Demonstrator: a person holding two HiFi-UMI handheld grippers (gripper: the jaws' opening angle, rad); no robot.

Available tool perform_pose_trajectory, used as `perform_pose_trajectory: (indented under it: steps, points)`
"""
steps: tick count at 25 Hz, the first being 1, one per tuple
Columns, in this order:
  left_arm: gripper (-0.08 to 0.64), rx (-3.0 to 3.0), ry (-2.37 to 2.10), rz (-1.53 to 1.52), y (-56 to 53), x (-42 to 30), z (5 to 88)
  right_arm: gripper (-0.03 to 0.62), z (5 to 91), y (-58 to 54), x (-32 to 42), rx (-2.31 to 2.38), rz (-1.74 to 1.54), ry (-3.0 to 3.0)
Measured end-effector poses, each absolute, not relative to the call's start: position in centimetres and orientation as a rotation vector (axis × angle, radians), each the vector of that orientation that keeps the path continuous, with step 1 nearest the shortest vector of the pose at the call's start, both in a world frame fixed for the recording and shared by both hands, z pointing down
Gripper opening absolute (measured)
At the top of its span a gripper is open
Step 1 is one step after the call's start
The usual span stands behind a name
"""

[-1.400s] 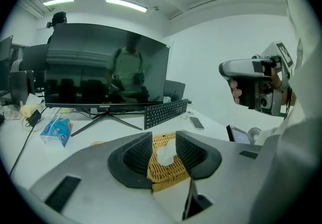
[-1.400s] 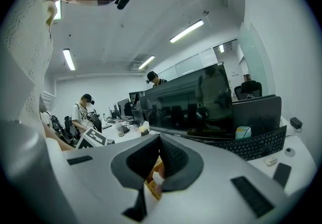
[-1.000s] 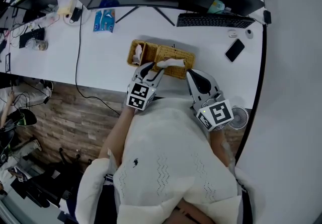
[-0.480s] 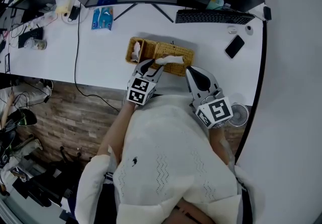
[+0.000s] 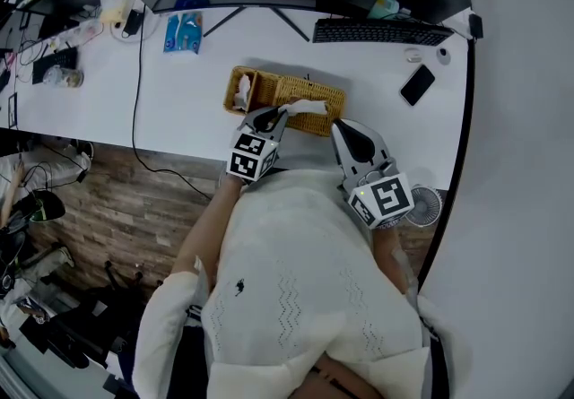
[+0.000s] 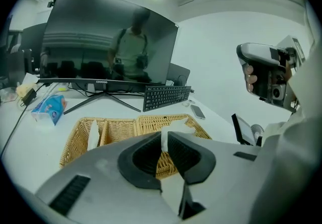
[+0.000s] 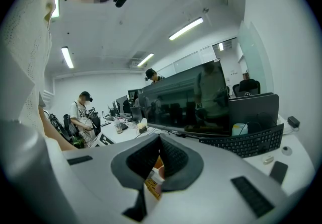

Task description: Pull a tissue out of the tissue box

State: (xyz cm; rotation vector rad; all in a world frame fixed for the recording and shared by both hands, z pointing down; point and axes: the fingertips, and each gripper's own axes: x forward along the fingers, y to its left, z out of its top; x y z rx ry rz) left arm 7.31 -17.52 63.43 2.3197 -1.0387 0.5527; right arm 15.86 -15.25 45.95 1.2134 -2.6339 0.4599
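Note:
The tissue box (image 5: 309,94) is a woven wicker holder on the white desk, with a white tissue (image 5: 305,107) sticking up from its top. My left gripper (image 5: 274,117) reaches it from the near side. Its jaws have just been closing, and the tissue (image 6: 164,139) is now pinched between the dark pads. The wicker box (image 6: 123,130) lies just beyond my left gripper (image 6: 164,142). My right gripper (image 5: 342,128) hovers to the right of the box near the desk's front edge, shut and holding nothing. In its own view my right gripper (image 7: 159,143) has its tips touching.
A smaller wicker compartment (image 5: 239,91) at the box's left holds a white item. A keyboard (image 5: 384,31), a phone (image 5: 418,87) and a blue packet (image 5: 184,32) lie further back under the monitors. A small fan (image 5: 429,209) stands past the desk's front right edge.
My left gripper has edged forward to the tissue and its jaws have gone from wide apart to pinching the tissue. The right gripper has not moved.

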Motion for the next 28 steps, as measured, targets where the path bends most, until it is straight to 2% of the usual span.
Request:
perform_pose_trajectory:
  steps: [7, 28]
  points:
    - [0.014, 2.383, -1.025, 0.573, -17.0, 7.7, 62.5, 0.002, 45.9, -15.1, 15.7, 1.213, 0.448, -2.632]
    - [0.014, 2.445, -1.038, 0.536, -15.8, 6.9, 60.3, 0.002, 45.5, -13.7, 15.5, 1.275, 0.436, -2.613]
